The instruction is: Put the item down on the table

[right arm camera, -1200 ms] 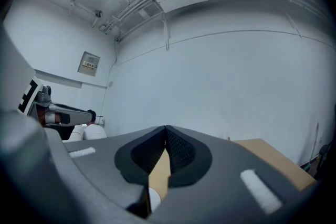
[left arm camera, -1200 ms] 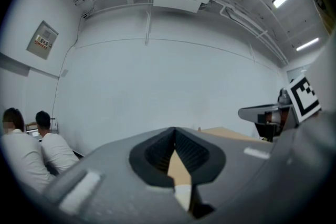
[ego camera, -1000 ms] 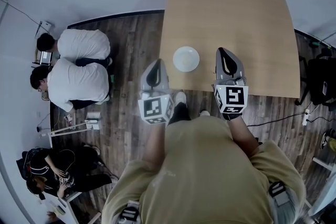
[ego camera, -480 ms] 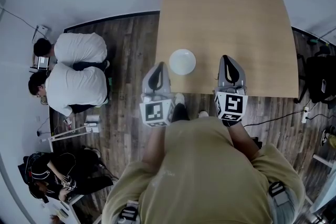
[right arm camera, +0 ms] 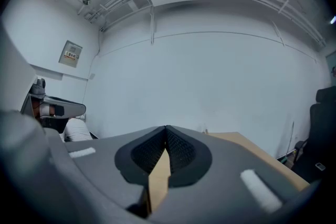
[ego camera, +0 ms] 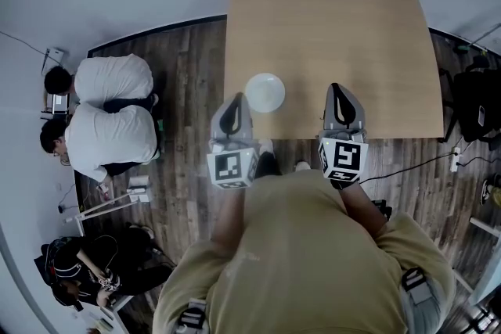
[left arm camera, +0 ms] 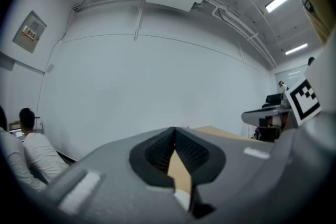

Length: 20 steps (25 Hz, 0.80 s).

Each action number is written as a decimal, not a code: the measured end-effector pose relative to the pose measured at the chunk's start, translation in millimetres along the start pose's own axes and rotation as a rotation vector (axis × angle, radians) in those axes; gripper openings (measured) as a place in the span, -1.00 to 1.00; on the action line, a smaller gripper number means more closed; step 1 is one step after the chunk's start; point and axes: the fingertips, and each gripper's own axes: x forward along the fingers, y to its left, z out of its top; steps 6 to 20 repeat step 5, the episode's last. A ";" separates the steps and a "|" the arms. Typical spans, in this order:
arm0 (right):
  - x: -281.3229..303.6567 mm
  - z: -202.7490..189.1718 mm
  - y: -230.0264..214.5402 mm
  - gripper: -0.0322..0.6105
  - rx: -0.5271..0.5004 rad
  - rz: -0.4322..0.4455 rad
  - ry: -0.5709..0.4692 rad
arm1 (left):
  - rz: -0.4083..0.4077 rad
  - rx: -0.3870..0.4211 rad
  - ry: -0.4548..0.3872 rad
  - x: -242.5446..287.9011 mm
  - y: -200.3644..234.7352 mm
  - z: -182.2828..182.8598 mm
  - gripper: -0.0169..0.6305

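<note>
Dark plank floor [ego camera: 196, 51] spreads left of the left tongs [ego camera: 235, 104], with people [ego camera: 109, 141] crouched on it. The left tongs hang at the near edge of the table [ego camera: 329, 19], jaws pressed together with nothing between them. Just ahead and to their right, the bowl [ego camera: 264, 92] sits upright on the table, apart from both tools. The right tongs [ego camera: 337, 94] are likewise closed and empty. The bowl looks already set down, so the best move is to draw both tongs straight back without nudging it.
</note>
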 end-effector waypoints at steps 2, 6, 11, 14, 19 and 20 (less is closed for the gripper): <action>2.0 0.1 -1.3 -0.88 -0.002 0.000 0.002 | -0.001 -0.008 0.005 2.4 -0.1 -1.7 -0.94; 5.8 0.0 -3.7 -0.88 -0.004 0.000 0.005 | -0.003 -0.017 0.008 6.3 -0.5 -2.9 -0.94; 5.8 0.0 -3.7 -0.88 -0.004 0.000 0.005 | -0.003 -0.017 0.008 6.3 -0.5 -2.9 -0.94; 5.8 0.0 -3.7 -0.88 -0.004 0.000 0.005 | -0.003 -0.017 0.008 6.3 -0.5 -2.9 -0.94; 5.8 0.0 -3.7 -0.88 -0.004 0.000 0.005 | -0.003 -0.017 0.008 6.3 -0.5 -2.9 -0.94; 5.8 0.0 -3.7 -0.88 -0.004 0.000 0.005 | -0.003 -0.017 0.008 6.3 -0.5 -2.9 -0.94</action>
